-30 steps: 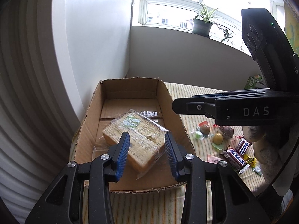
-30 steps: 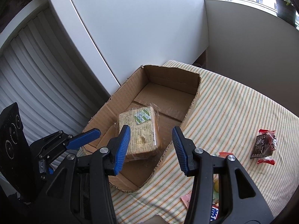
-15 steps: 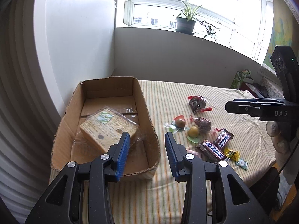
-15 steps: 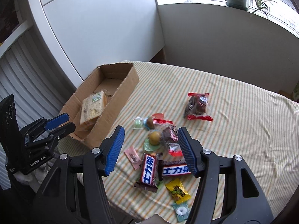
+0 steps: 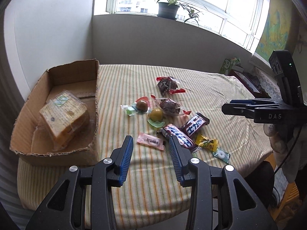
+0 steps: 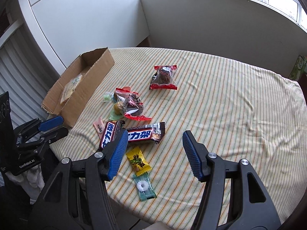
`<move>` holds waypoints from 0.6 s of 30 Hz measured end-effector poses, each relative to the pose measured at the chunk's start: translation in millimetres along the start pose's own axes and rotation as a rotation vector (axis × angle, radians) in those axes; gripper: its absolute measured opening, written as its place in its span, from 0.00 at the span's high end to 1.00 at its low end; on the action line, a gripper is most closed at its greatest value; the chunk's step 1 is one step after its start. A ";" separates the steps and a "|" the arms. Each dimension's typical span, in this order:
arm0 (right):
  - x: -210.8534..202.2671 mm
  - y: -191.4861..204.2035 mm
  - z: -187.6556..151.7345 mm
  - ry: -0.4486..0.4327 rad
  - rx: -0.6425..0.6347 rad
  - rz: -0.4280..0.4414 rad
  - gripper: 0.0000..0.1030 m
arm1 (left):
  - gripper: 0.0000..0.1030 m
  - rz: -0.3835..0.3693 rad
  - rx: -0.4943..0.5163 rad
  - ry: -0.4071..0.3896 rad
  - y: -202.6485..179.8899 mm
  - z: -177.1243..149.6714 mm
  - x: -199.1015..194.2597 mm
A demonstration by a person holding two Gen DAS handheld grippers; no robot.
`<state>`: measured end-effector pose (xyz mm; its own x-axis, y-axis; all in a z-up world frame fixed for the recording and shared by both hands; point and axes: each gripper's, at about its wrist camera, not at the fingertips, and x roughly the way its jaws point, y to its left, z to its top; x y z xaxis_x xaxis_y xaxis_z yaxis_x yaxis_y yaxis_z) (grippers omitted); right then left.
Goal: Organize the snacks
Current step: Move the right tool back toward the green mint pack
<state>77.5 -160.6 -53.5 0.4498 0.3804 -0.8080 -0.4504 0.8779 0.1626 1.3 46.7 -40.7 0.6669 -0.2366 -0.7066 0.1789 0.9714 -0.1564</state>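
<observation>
A cardboard box (image 5: 23,126) at the table's left holds a wrapped bread loaf (image 5: 63,117); the box also shows in the right wrist view (image 6: 88,88). Loose snacks lie mid-table: two Snickers bars (image 5: 180,136) (image 6: 144,133), a pink sachet (image 5: 150,140), a yellow candy (image 6: 138,160), a mint (image 6: 144,186), round sweets (image 5: 155,114) and two red-edged packets (image 6: 164,75). My left gripper (image 5: 150,149) is open and empty above the front edge, near the pink sachet. My right gripper (image 6: 154,147) is open and empty above the yellow candy.
The table wears a striped cloth (image 6: 230,105) and stands against white walls. A potted plant (image 5: 167,7) sits on the windowsill. A green carton (image 5: 229,64) and clutter lie beyond the far right corner.
Both grippers have pulled back from over the box and swung right toward the loose snacks. The loaf stays in the box. Both stay open.
</observation>
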 end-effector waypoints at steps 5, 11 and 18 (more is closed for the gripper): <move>8.5 6.2 -21.8 0.053 -0.071 0.004 0.44 | 0.63 0.001 0.014 0.044 -7.7 -11.5 9.5; 10.0 16.8 -48.8 0.097 -0.136 0.000 0.45 | 0.63 0.012 0.032 0.099 -6.4 -22.9 21.7; 20.8 26.5 -67.3 0.124 -0.195 -0.059 0.49 | 0.63 0.008 0.039 0.134 -3.5 -20.3 40.3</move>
<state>23.0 -149.0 -104.2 0.3872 0.2808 -0.8782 -0.5716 0.8204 0.0103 12.9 34.2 -82.6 0.5658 -0.2215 -0.7942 0.2038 0.9709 -0.1256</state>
